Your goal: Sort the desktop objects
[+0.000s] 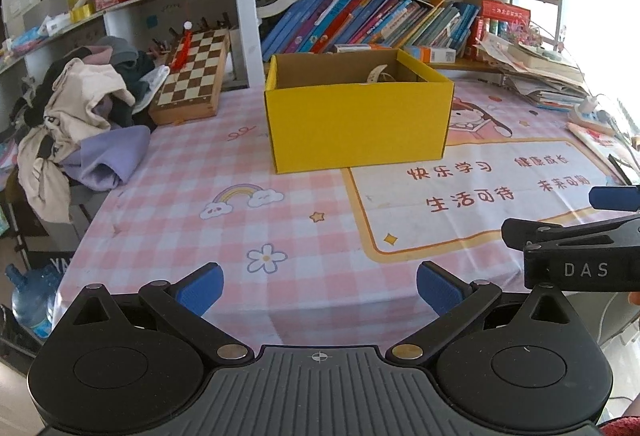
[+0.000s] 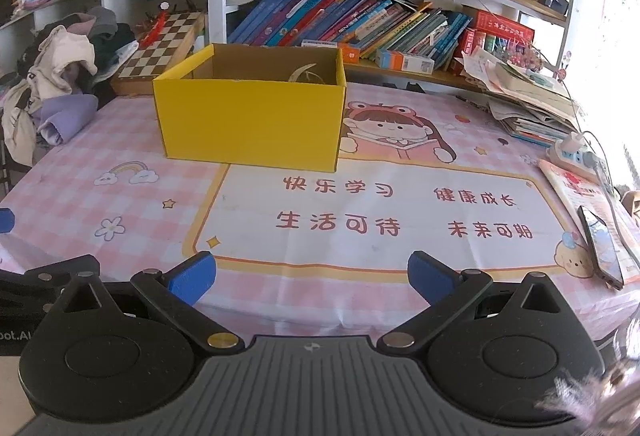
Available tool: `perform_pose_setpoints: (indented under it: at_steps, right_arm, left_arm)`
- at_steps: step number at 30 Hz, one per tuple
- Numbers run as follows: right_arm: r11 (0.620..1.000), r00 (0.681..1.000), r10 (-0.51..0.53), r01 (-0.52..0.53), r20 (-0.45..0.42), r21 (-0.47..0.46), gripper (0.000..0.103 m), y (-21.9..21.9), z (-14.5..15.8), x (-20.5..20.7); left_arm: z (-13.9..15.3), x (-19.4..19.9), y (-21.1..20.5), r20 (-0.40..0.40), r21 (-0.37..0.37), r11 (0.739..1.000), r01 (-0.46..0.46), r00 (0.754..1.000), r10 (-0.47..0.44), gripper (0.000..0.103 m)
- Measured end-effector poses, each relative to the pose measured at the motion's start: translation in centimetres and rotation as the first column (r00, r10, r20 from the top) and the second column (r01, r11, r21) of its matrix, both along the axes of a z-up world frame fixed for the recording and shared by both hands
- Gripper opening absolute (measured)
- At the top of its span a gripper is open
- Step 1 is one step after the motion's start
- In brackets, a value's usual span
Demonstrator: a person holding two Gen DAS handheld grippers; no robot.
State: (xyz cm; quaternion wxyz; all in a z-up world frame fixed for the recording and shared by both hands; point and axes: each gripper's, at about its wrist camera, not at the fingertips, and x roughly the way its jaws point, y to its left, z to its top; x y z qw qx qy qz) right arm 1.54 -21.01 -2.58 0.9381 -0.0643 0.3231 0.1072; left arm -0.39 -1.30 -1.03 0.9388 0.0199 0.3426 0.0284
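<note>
Left wrist view: left hand-held gripper (image 1: 319, 290) spread wide, empty, low over the near edge of the desk (image 1: 180, 220). One yellow cardboard box (image 1: 356, 120), open-topped, sits mid-desk, well ahead of it. One pale curled strip (image 1: 378, 73) pokes up inside the box at its back right; cannot tell what it is. Box is likely light, stiff-walled and easily dented; best taken by a top rim wall, or pushed from a side. One folded chessboard (image 1: 192, 76) stands left of the box, near the desk's back edge; wood, rigid, heavier, grip at an edge. One heap of clothes (image 1: 80, 116) further left of the box; soft, pinch a fold. Right hand-held gripper enters from the right, near side of the box; only part shows here.

Right wrist view: right hand-held gripper (image 2: 312, 278) also wide apart, holding nothing, well short of the box. One smartphone (image 2: 602, 248) lies flat, far right of the box at the desk's edge; slick, fragile, take by its long sides. One power strip (image 2: 576, 154) behind the phone, right of the box. One stack of papers (image 2: 528, 104) right of the box; floppy. No loose small items between the grippers and the box.
</note>
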Motion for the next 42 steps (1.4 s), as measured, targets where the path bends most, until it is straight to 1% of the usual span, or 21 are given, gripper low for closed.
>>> perform_pose_setpoints:
  at_steps: [6,21,33,42]
  right_arm:
    - [1.000,1.000,0.003,-0.003,-0.004,0.001,0.103,0.27,-0.10,0.09]
    - [1.000,1.000,0.023,-0.023,-0.011,-0.009,0.103,0.80,-0.19,0.13]
    - [1.000,1.000,0.016,-0.016,-0.015,-0.007,0.103,0.24,-0.38,0.23]
    - [1.000,1.000,0.010,-0.010,-0.016,-0.008,0.103,0.77,-0.44,0.04]
  left_arm:
    - [-0.23,-0.08,-0.05,-0.013,0.002,1.000,0.010,1.000,-0.010,0.103]
    - [-0.16,-0.20,0.32,-0.003,-0.006,1.000,0.003,1.000,-0.003,0.103]
    - [-0.34,-0.06,0.21,-0.012,-0.015,1.000,0.010,1.000,-0.010,0.103]
    - [-0.42,0.03,0.08,-0.017,-0.018,1.000,0.011,1.000,-0.011,0.103]
